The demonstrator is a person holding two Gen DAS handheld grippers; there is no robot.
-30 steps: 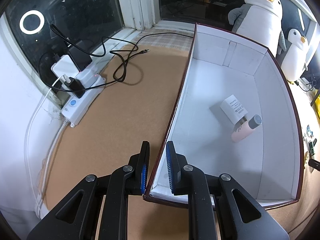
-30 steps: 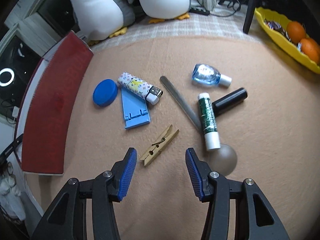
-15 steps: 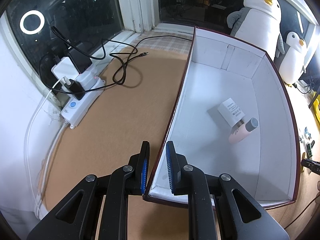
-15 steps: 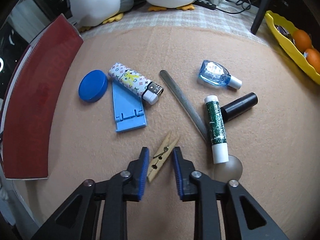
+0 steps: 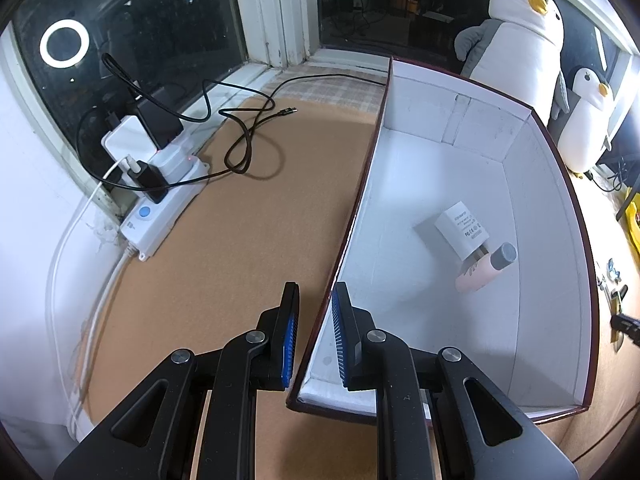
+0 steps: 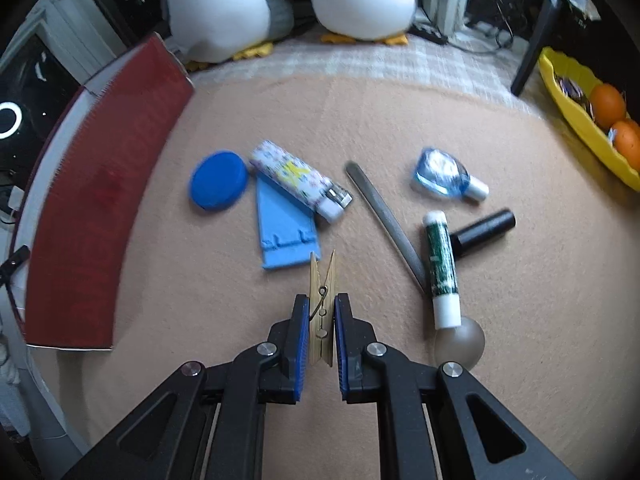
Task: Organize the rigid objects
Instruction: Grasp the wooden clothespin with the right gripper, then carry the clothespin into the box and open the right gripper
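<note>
Two plush penguins (image 5: 520, 36) sit at the far edge of the tan felt-covered table (image 6: 520, 320), behind the large white-lined cardboard box with dark red outer walls (image 5: 552, 320). Inside the box, near its right wall, a white charger block (image 5: 462, 228) lies touching a pink tube with a grey cap (image 5: 484, 270). The left gripper (image 5: 314, 320) straddles the box's left wall near the near-left corner, its blue pads clamped onto that thin wall. A white power strip (image 5: 160, 204) with plugs and a looping black cable (image 5: 244, 140) sits by the table's left edge under the window.

In the right wrist view, a yellow bowl holding oranges (image 6: 588, 136) stands at the table's right edge. Toward the table's middle lie a light blue plastic stand (image 6: 286, 232), a patterned lighter (image 6: 298, 178) partly over it, a round blue lid (image 6: 218, 186), a grey metal nail file (image 6: 386, 220), a green-and-white lip balm stick (image 6: 440, 268), a black cylinder (image 6: 484, 232), a small clear blue bottle (image 6: 446, 174) and a frosted grey dome (image 6: 460, 344). The right gripper (image 6: 322, 320) has its pads pinched on a wooden clothespin (image 6: 322, 300), whose open end points toward the blue stand.
</note>
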